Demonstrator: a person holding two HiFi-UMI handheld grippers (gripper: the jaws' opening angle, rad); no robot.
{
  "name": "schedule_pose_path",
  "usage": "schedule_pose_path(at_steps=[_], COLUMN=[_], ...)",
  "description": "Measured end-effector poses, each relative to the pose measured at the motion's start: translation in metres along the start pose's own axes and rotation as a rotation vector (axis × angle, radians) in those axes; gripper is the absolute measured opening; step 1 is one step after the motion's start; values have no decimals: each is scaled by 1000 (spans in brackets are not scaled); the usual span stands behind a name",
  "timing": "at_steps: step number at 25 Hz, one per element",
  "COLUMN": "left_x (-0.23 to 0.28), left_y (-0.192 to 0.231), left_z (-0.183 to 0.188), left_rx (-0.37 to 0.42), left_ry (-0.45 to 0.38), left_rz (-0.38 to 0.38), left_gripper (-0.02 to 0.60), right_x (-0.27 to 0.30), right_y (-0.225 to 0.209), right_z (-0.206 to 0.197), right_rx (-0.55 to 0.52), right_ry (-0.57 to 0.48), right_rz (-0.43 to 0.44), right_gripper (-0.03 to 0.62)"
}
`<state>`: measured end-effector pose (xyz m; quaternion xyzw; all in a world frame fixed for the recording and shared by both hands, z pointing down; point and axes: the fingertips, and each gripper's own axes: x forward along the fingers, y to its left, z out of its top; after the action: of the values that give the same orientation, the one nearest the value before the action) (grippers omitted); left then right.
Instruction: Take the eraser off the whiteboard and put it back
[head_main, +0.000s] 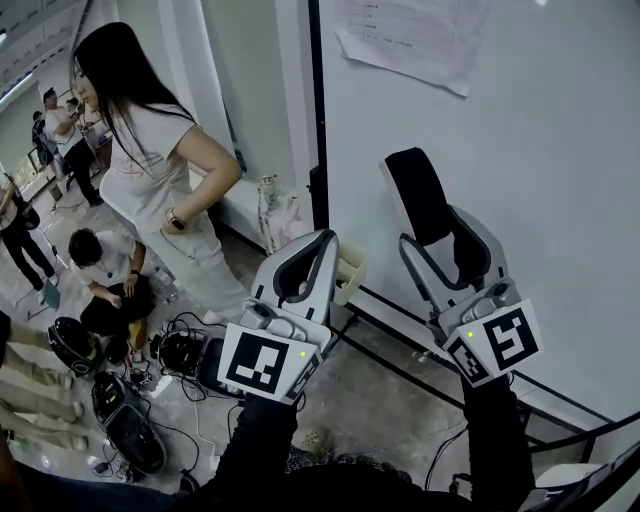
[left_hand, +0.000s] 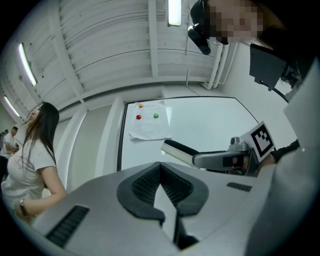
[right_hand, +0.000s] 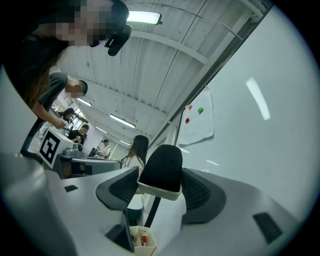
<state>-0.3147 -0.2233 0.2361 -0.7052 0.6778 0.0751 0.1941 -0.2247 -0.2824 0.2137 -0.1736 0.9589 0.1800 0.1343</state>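
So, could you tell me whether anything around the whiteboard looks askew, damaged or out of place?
Only the white paper sheet on the white whiteboard: its lower edge looks rumpled and uneven. The black-felt, white-backed eraser is clamped in the right gripper, not left lying anywhere. Nothing looks spilled or broken.

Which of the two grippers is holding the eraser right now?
The right gripper: its jaws are clamped on the black-faced eraser. The left gripper is shut, with nothing between its jaws.

Whiteboard (head_main: 560, 150), paper sheet (head_main: 410, 35) fixed to it
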Motion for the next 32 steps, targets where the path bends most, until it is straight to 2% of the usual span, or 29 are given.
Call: schedule_pose_path(at_steps=[4,8,16,26,32], left_x=[10,15,25,39,41], left_y=[23,53,93,108,117], left_z=[-11,-25,-47,-72,-82], left_rx=[-13,-17,-64,-99,-109], left_ry=[7,17,13,31,47], left_rz=[-43,-52,-85,-128,-131], left_gripper=[6,6,6,6,6], right_x=[22,45,74,78,80], right_y=[11,24,47,68,70], right_z=[-30,-64,-127,-206,-243], right_rx=[44,62,9,112,160], right_ry=[41,105,229,414,500], right_rz=[23,30,76,156,171], right_gripper=[276,276,276,276,276])
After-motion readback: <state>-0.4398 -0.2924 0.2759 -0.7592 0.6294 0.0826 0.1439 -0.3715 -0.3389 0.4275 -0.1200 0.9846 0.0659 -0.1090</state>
